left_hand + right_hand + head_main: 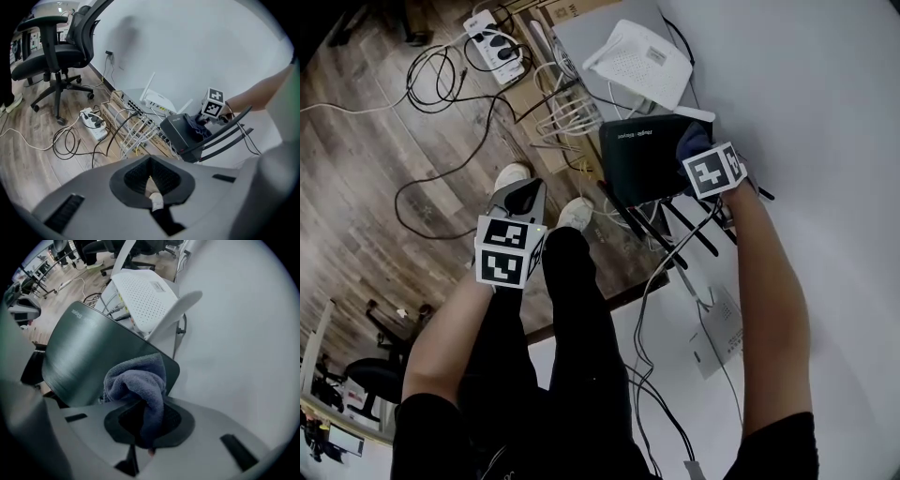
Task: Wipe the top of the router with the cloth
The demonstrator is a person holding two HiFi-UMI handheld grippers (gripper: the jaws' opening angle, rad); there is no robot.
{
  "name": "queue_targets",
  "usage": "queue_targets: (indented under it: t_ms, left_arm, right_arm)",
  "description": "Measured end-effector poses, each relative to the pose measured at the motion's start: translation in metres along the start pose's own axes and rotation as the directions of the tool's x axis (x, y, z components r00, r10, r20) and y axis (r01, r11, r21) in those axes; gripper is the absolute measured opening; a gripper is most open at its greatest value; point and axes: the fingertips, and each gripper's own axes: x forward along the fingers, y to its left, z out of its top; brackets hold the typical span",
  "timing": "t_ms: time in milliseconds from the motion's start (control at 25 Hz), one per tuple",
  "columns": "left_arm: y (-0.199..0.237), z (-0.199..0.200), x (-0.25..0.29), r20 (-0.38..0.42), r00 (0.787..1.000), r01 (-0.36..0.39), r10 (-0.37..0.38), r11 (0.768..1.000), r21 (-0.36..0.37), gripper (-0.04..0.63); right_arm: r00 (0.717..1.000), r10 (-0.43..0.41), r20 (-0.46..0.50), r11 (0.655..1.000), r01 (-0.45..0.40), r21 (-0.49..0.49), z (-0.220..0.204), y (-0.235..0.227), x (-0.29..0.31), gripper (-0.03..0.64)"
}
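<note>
My right gripper (143,427) has its fingers clamped on the cloth (136,380), which is pressed on the near corner of the black router (84,352). I judge most of the top unwiped. Left gripper (151,183) is closed, empty and idle.

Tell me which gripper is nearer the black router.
Right. The right gripper holds the cloth on the router top; the left gripper hangs beside it, apart, above the floor.
</note>
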Motion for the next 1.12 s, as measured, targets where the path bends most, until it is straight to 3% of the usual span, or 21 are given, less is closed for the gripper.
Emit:
queue_targets:
  t_ms: [360,640,880,1120]
  left_arm:
    - [0.006,0.006,0.000,0.006,1.000,0.009,-0.009,1.000,0.004,-0.006]
    - [-0.002,0.015,-0.003,0.029,0.999,0.036,-0.037,0.999,0.036,-0.005]
    - [0.003,0.016,-0.003,0.024,0.999,0.044,-0.045,0.998,0.047,-0.005]
    - [0.009,0.017,-0.006,0.033,0.998,0.047,-0.048,0.998,0.039,-0.005]
  right_arm:
    - [1.000,0.011,-0.010,0.996,-0.010,0.084,-0.002,-0.001,0.000,0.018]
    - [0.996,0.056,-0.069,0.996,-0.051,0.072,-0.011,0.009,0.001,0.017]
    - [0.988,0.087,-0.130,0.996,-0.087,0.003,-0.024,0.023,0.004,0.017]
    - [0.986,0.111,-0.125,0.994,-0.107,0.035,-0.021,0.029,0.000,0.017]
